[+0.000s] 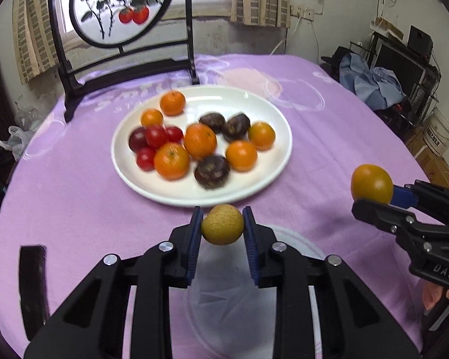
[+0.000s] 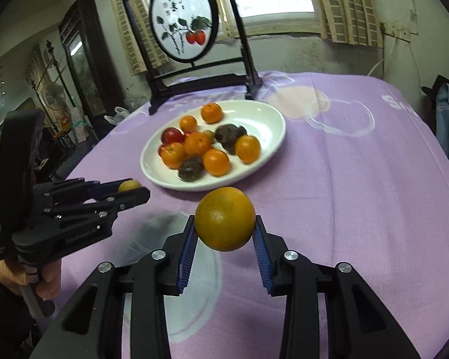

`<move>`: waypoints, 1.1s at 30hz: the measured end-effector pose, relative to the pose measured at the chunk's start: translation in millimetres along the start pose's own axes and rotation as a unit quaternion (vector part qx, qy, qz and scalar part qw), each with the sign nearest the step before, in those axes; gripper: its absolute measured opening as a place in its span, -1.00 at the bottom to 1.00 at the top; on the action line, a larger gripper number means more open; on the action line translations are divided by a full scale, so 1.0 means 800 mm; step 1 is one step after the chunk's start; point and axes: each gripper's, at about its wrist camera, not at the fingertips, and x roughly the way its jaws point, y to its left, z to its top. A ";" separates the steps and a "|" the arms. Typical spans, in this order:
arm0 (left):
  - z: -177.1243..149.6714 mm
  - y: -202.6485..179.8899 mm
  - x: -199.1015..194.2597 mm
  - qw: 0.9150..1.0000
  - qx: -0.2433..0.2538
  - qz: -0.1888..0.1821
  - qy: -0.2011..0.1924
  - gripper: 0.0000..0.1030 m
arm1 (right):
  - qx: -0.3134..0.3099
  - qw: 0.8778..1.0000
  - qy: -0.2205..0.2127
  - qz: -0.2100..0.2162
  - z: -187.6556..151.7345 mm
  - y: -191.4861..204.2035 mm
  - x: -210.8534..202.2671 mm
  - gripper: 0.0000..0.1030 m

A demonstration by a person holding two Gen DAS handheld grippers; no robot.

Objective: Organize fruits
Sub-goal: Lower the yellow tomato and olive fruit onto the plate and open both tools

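A white plate (image 1: 256,98) on the purple cloth holds several oranges, red tomatoes (image 1: 156,135) and dark brown fruits (image 1: 212,171). It also shows in the right wrist view (image 2: 265,113). My left gripper (image 1: 222,224) is shut on a small yellow-brown fruit (image 1: 222,224), held above the cloth just in front of the plate. It appears at the left of the right wrist view (image 2: 131,190). My right gripper (image 2: 224,220) is shut on a yellow-orange fruit (image 2: 224,218), held above the cloth right of the plate. It appears at the right of the left wrist view (image 1: 372,187).
A dark wooden stand with a round painted screen (image 1: 119,6) stands on the table behind the plate. A black strip (image 1: 33,281) lies on the cloth at the near left. Clutter, a bucket (image 1: 441,131) and furniture lie beyond the table's right edge.
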 end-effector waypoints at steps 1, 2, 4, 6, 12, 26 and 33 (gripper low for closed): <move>0.007 0.004 -0.005 1.000 -0.001 0.001 -0.007 -0.49 | -0.006 1.000 -0.003 -0.002 0.006 0.003 0.000 -0.27; 0.013 0.008 -0.006 1.000 -0.003 0.003 -0.011 -0.49 | -0.014 1.000 -0.007 -0.007 0.015 0.006 0.000 -0.27; 0.028 0.016 -0.009 1.000 -0.010 0.008 -0.022 -0.49 | -0.028 0.999 -0.013 -0.013 0.033 0.013 0.005 -0.27; 0.042 0.024 -0.002 0.999 -0.020 0.008 -0.026 -0.49 | -0.036 0.999 -0.017 -0.011 0.051 0.018 0.018 -0.27; 0.070 0.057 0.060 0.997 -0.068 0.026 0.010 -0.49 | -0.040 0.999 -0.002 -0.020 0.084 0.023 0.081 -0.27; 0.105 0.074 0.114 0.993 -0.082 0.083 0.016 0.16 | -0.033 0.999 0.031 -0.030 0.103 0.021 0.157 0.05; 0.090 0.068 0.086 0.992 -0.101 0.071 0.002 0.28 | -0.051 0.998 0.007 -0.047 0.091 0.024 0.107 0.36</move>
